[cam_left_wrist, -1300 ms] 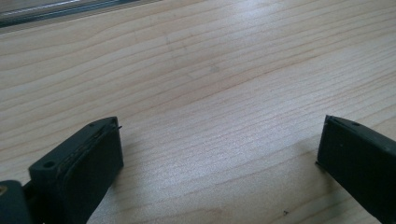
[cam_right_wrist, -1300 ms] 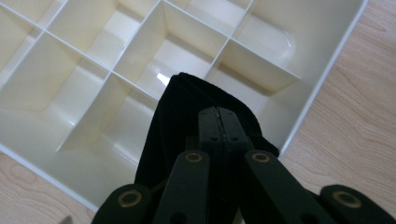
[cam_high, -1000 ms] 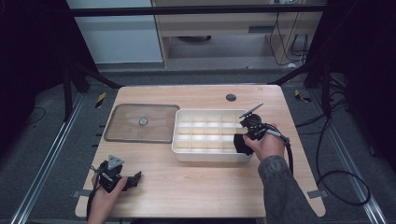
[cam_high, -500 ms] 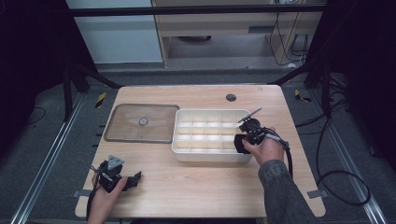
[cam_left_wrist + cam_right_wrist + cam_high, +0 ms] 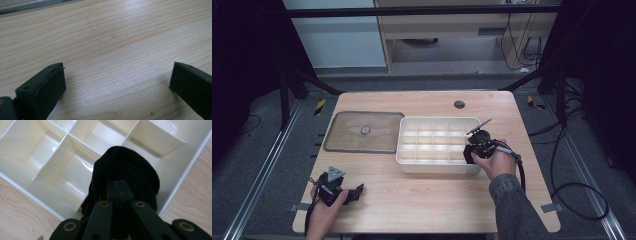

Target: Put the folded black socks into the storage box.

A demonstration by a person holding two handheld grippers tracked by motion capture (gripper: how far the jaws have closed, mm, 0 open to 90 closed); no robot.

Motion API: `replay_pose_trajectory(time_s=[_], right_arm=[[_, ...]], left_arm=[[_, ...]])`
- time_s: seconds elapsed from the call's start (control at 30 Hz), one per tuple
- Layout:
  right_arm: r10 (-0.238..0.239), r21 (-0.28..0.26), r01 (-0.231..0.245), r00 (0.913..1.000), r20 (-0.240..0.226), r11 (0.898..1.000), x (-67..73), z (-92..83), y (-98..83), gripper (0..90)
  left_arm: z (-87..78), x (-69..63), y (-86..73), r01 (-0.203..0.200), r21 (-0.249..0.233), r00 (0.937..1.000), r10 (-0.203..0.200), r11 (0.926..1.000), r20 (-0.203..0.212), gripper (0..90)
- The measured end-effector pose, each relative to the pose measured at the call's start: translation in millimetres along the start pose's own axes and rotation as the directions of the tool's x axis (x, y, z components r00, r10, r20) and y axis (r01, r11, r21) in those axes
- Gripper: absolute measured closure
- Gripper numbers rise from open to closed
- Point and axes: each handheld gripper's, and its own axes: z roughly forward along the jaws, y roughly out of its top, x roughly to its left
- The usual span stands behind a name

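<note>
Nearest the person, the left gripper point(image 5: 346, 192) rests on the wooden table point(image 5: 427, 200), jaws wide apart (nothing between them). Farther off, the right gripper point(image 5: 117, 187) is clamped on a black cloth point(image 5: 125, 167) over the cream divided tray's point(image 5: 412, 164) near-right corner compartment.

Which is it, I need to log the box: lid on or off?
Off. The clear lid lies flat on the table left of the open divided box.

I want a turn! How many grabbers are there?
2. The left gripper sits at the table's front left; the right gripper holds a black cloth over the tray's right end.
</note>
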Motion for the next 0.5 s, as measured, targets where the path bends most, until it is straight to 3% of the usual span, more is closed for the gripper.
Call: replay_pose_trajectory(time_s=[0.5], right_arm=[[0.01, -0.008, -0.01, 0.9999, -0.005, 1.0, -0.8, 0.1, -1.3, 90.0]], left_arm=[[0.1, -0.7, -0.1, 0.0, -0.001, 1.0, 0.0, 1.0, 0.001, 0.0]])
